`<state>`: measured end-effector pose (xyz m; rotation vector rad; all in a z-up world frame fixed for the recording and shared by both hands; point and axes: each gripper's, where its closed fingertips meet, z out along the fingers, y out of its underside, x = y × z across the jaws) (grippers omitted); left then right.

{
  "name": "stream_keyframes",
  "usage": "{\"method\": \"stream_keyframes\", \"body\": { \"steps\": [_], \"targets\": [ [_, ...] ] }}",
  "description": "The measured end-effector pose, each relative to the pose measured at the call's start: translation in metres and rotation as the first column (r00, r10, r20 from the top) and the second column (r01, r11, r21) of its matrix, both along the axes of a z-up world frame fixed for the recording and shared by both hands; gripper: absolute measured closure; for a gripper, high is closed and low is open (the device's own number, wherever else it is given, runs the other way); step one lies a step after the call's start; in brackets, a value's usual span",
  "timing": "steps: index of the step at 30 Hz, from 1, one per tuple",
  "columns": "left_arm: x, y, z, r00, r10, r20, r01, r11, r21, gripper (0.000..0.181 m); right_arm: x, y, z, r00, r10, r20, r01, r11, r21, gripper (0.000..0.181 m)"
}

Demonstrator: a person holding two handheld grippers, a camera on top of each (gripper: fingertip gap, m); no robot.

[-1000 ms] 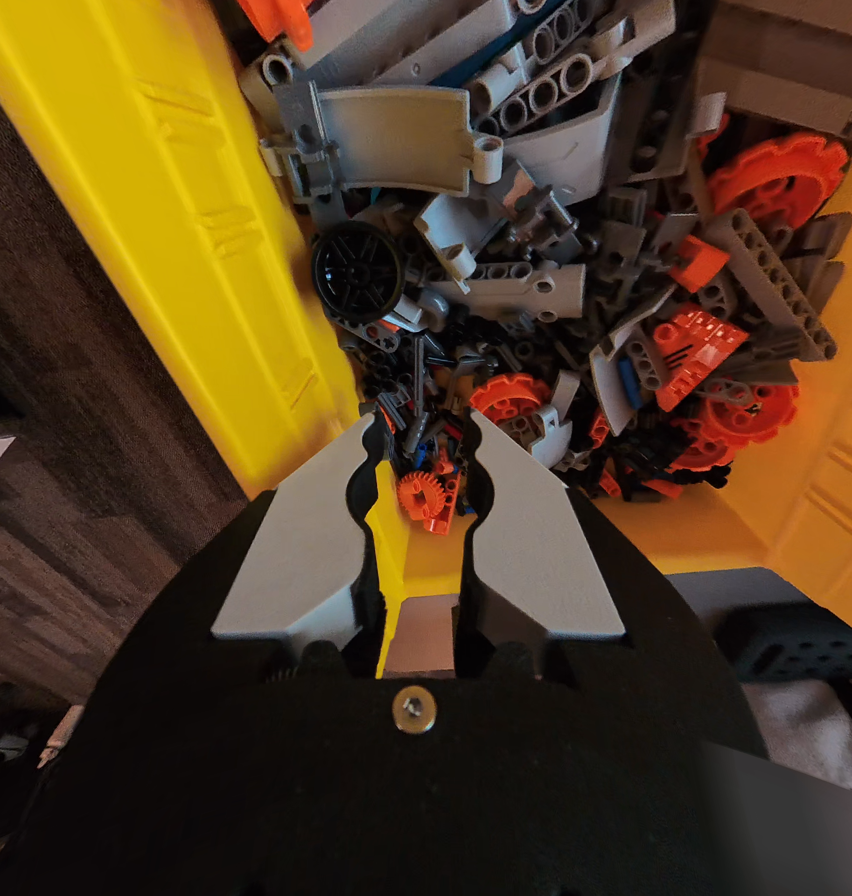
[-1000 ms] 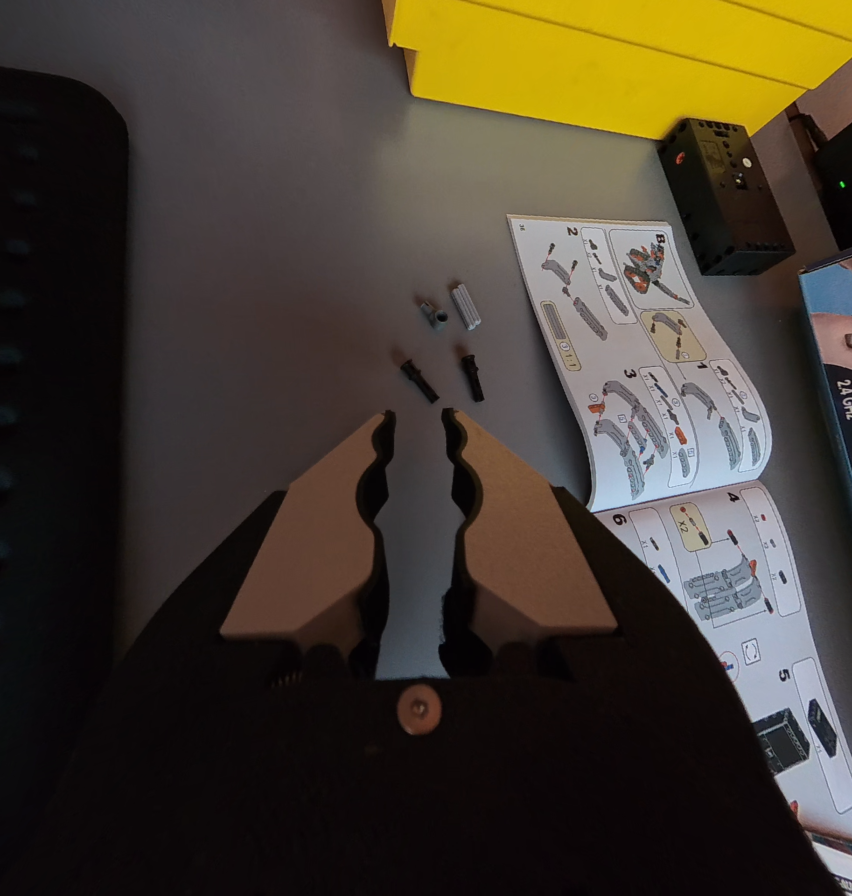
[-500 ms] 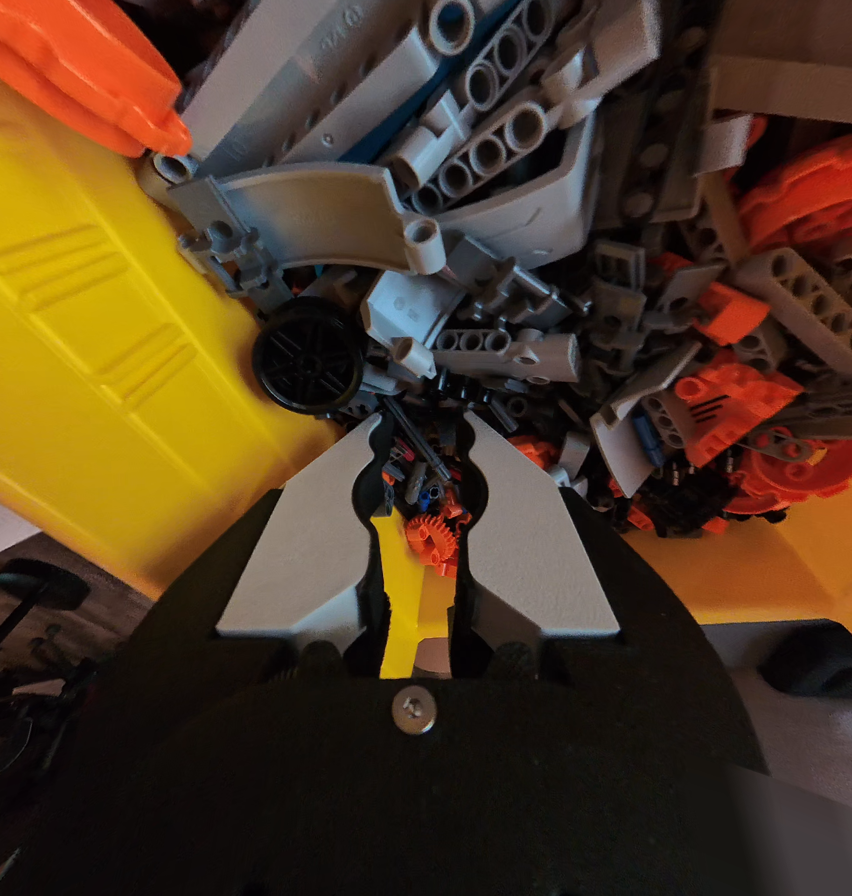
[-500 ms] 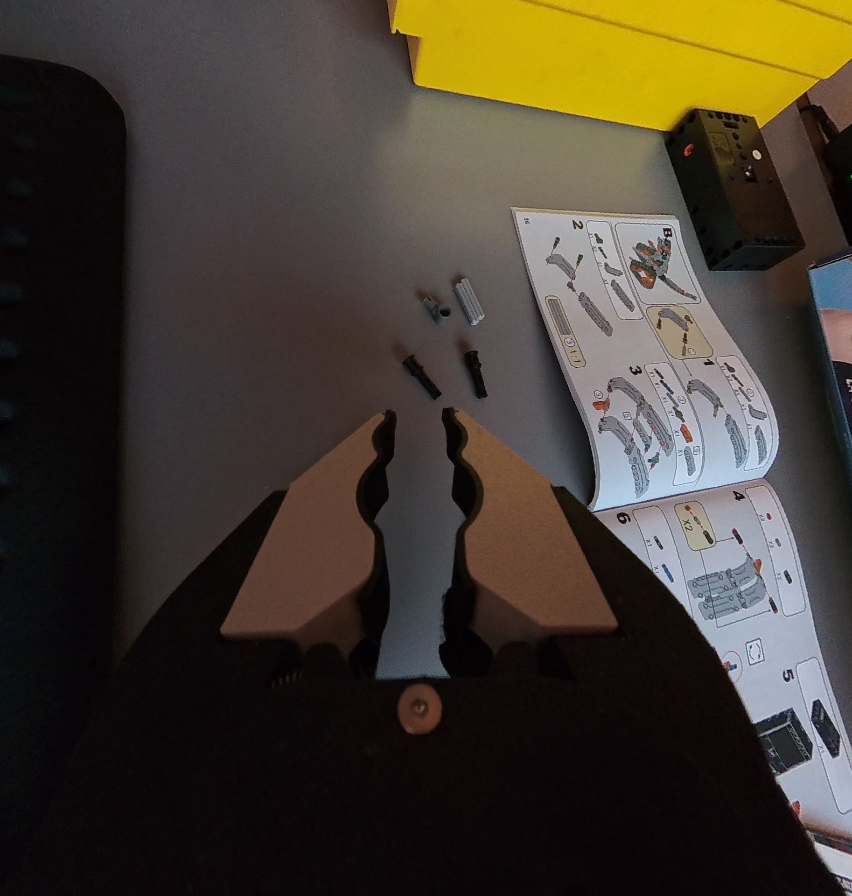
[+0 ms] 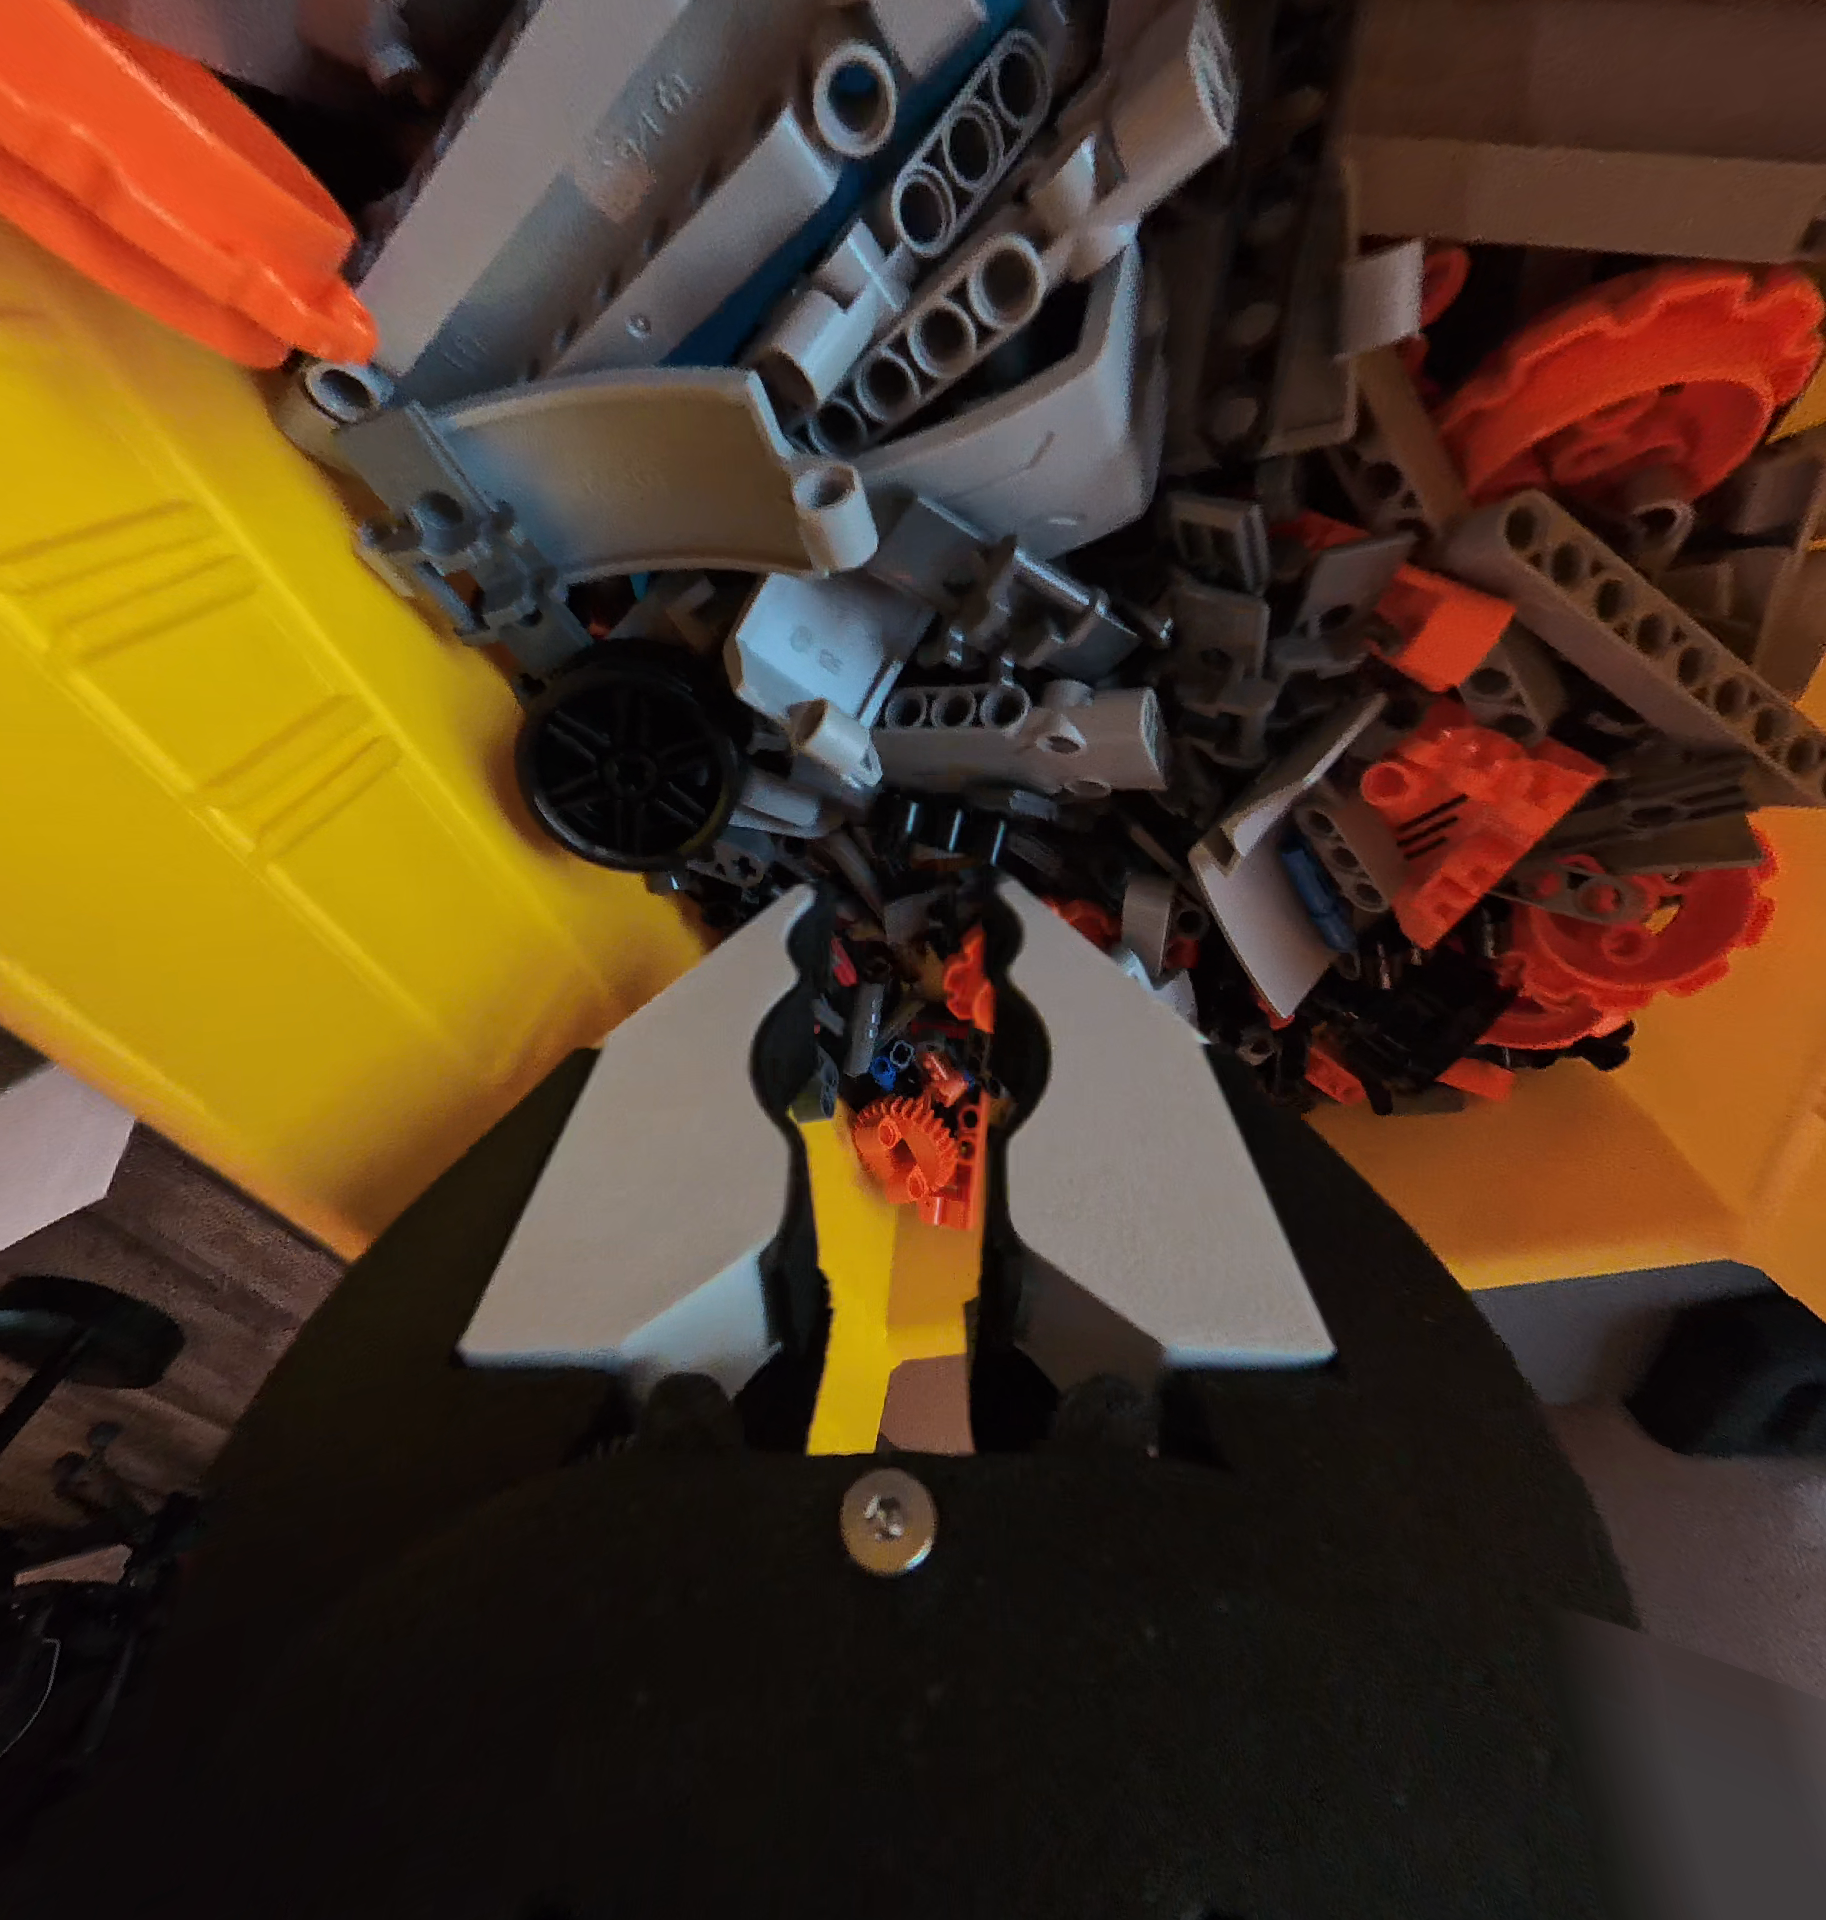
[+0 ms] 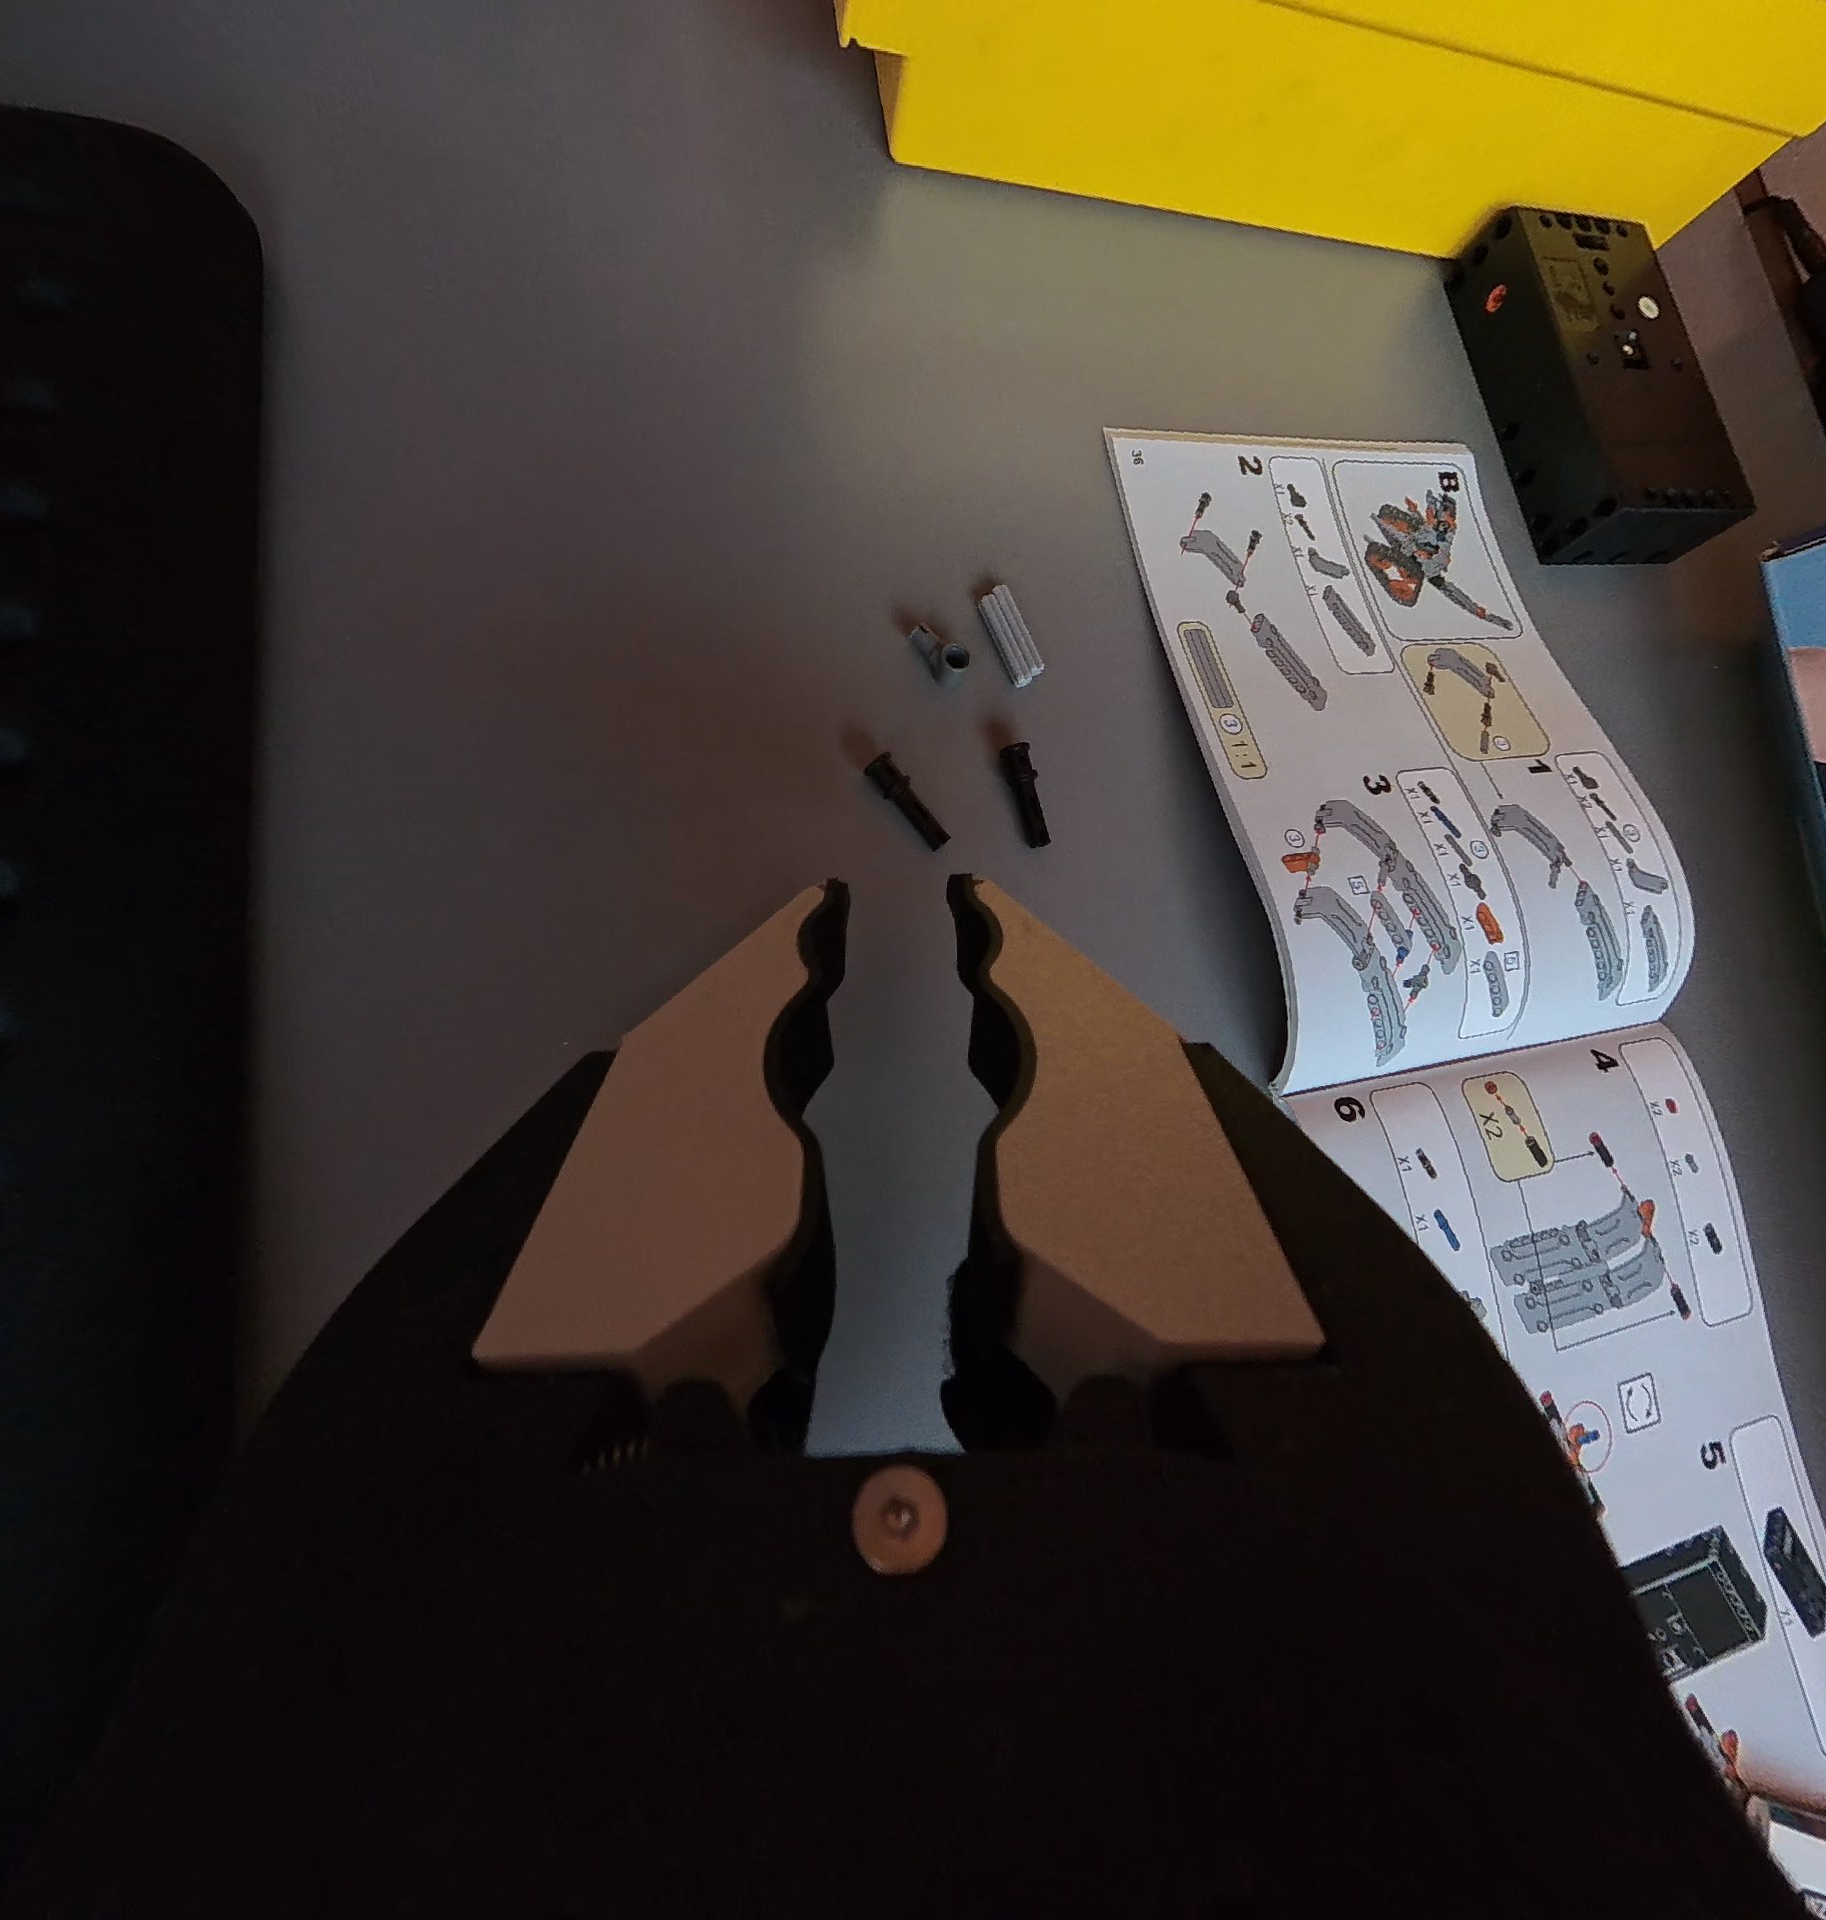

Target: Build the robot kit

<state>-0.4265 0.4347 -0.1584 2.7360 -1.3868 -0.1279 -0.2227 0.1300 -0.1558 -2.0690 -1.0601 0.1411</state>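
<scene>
Two grippers: we log both with jaws spread and nothing pinched.
Left gripper (image 5: 904, 899): we see it low over a yellow bin (image 5: 213, 790), tips in among small dark pieces near the bin's near left corner.
Between its fingers: an orange gear (image 5: 904, 1143) on the bin floor, with tiny blue and red bits just beyond it (contact with the fingers we cannot tell).
Bin contents: a black spoked wheel (image 5: 626, 769) against the left wall, a curved grey panel (image 5: 618, 483) beyond it, a long grey holed beam (image 5: 1657, 649) and orange wheels (image 5: 1626, 379) to the right.
Right gripper (image 6: 896, 883): above a grey tabletop (image 6: 576, 416), touching nothing.
Just beyond its tips: two black pins (image 6: 907, 800), apart; farther on, a small grey connector (image 6: 940, 659) beside a pale ribbed axle piece (image 6: 1011, 634).
Right of these: an open instruction booklet (image 6: 1408, 779), a black box (image 6: 1595, 384) at its far end.
Far edge: we note the yellow bin's outer wall.
</scene>
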Motion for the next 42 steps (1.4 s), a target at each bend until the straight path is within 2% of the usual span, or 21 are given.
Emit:
{"method": "stream_keyframes", "body": {
  "steps": [1,6,10,16,18,23,27,32,33,36,37,39,41,42],
  "targets": [
    [-0.001,-0.001,0.003,1.000,-0.005,0.002,0.005,1.000,0.005,0.151,0.000,0.000,0.000,1.000,0.000,0.000,0.000,1.000,0.000,0.161],
    [-0.010,0.000,0.011,1.000,-0.024,-0.008,0.024,0.999,0.035,0.162,0.000,0.000,-0.001,1.000,0.001,0.003,-0.001,1.000,-0.001,0.161],
    [-0.008,0.007,0.004,1.000,0.015,-0.009,-0.015,1.000,0.026,0.156,0.000,0.000,-0.001,1.000,0.001,0.007,-0.001,1.000,-0.004,0.161],
    [-0.002,0.008,-0.009,1.000,0.017,-0.020,-0.018,1.000,-0.007,0.168,0.000,-0.001,-0.003,1.000,0.002,0.015,-0.002,1.000,-0.010,0.161],
    [0.001,0.002,-0.009,1.000,0.014,-0.004,-0.014,0.999,-0.035,0.178,0.000,-0.002,-0.003,1.000,0.003,0.019,-0.003,1.000,-0.011,0.161],
    [-0.002,-0.022,-0.010,0.999,-0.047,-0.017,0.044,0.991,-0.129,0.179,0.000,-0.002,-0.004,1.000,0.005,0.024,-0.005,1.000,-0.015,0.162],
    [-0.035,-0.045,-0.009,0.984,-0.082,-0.155,0.049,0.977,-0.208,0.178,0.001,-0.002,-0.004,1.000,0.005,0.026,-0.005,1.000,-0.016,0.162],
    [-0.041,-0.024,0.012,0.993,0.064,-0.100,-0.071,0.996,-0.061,0.178,0.001,-0.002,-0.006,0.999,0.005,0.034,-0.004,1.000,-0.019,0.162],
    [-0.041,-0.019,0.015,0.993,0.092,-0.079,-0.095,0.995,-0.038,0.175,0.001,-0.002,-0.006,0.999,0.005,0.034,-0.004,1.000,-0.020,0.162],
    [-0.031,-0.013,0.020,0.993,0.115,-0.007,-0.116,0.993,-0.024,0.152,0.002,-0.002,-0.007,0.999,0.003,0.036,-0.003,1.000,-0.023,0.162],
    [-0.028,-0.010,0.020,0.994,0.112,0.000,-0.112,0.994,-0.011,0.151,0.002,-0.002,-0.007,0.999,0.003,0.036,-0.003,1.000,-0.024,0.162],
    [-0.022,-0.006,0.020,0.996,0.085,0.007,-0.085,0.996,0.007,0.155,0.002,-0.002,-0.007,0.999,0.004,0.038,-0.003,1.000,-0.025,0.162],
    [-0.012,-0.011,0.016,0.999,0.025,0.022,-0.024,1.000,-0.020,0.177,0.002,-0.002,-0.008,0.999,0.004,0.039,-0.003,1.000,-0.026,0.162],
    [-0.010,-0.016,0.012,1.000,-0.008,0.015,0.009,0.999,-0.046,0.175,0.002,-0.002,-0.008,0.999,0.003,0.039,-0.002,1.000,-0.026,0.162]
  ]
}}
